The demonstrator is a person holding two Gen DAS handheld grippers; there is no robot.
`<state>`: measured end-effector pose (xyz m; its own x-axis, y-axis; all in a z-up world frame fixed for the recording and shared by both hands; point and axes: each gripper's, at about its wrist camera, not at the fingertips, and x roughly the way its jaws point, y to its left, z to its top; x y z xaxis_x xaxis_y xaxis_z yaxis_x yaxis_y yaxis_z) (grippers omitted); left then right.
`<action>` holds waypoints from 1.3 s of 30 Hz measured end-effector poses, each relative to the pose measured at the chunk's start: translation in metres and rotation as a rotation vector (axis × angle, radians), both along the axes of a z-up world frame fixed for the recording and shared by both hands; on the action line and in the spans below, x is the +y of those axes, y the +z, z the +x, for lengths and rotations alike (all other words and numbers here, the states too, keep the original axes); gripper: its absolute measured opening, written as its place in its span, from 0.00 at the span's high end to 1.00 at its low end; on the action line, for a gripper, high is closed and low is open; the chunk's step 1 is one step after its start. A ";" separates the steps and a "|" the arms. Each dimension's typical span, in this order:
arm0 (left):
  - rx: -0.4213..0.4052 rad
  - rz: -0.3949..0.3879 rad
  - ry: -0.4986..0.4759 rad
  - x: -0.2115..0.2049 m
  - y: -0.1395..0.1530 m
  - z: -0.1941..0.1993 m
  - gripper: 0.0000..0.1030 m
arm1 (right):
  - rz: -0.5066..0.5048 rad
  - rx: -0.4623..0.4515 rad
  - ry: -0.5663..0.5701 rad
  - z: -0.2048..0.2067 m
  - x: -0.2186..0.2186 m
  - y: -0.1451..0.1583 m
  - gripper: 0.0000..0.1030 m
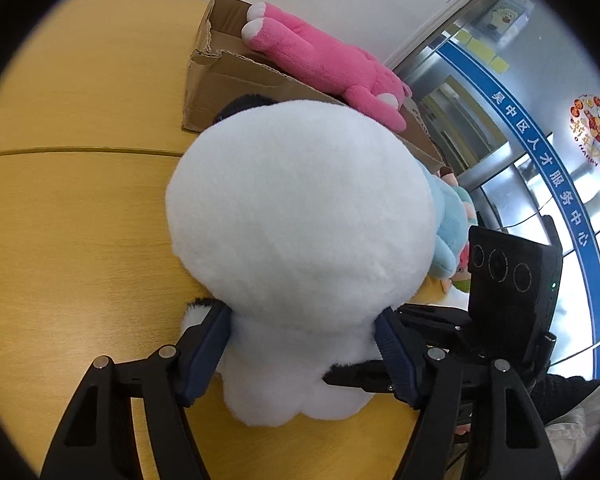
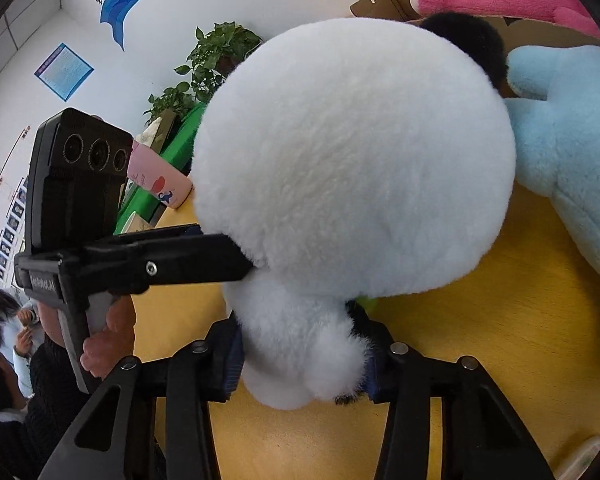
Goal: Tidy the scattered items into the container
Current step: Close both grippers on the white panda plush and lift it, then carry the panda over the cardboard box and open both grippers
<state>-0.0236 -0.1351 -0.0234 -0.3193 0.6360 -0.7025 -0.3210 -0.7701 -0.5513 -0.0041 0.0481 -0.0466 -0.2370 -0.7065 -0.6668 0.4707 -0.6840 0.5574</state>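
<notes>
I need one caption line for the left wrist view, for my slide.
Left gripper grips white plush panda on table; pink plush lies across cardboard box.

both wrist views close, facing opposite sides | shared: white plush (image 1: pixel 300 216)

A blue band (image 1: pixel 540 136) across the glass wall carries white Chinese characters reading 吴中区人才服务中心. Beside it, a round red and gold decal (image 1: pixel 596 132) has lettering too small to read. On the white wall, a blue wave graphic (image 2: pixel 128 0) stands next to dark characters beginning 我们都在努; the rest is cut off. A blue-framed notice (image 2: pixel 63 70) holds illegible print.
</notes>
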 end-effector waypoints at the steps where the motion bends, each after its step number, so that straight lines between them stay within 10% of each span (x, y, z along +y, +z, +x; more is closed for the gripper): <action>1: 0.008 -0.012 -0.011 0.003 0.000 0.000 0.26 | 0.006 -0.003 0.004 0.000 0.001 0.001 0.52; 13: 0.039 -0.097 -0.103 0.034 -0.019 0.004 0.21 | 0.028 -0.020 0.034 -0.003 0.005 -0.006 0.52; 20: 0.036 -0.048 -0.076 0.032 -0.006 0.012 0.39 | 0.087 0.108 0.057 0.013 0.005 0.012 0.56; 39: 0.403 -0.107 -0.046 0.071 0.162 0.000 0.42 | 0.093 0.483 0.026 0.007 0.030 0.175 0.56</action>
<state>-0.0233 -0.0638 0.1389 -0.5554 0.5863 -0.5897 -0.5299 -0.7961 -0.2925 0.0033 0.0779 0.1282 -0.5180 -0.6590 -0.5454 0.6780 -0.7050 0.2079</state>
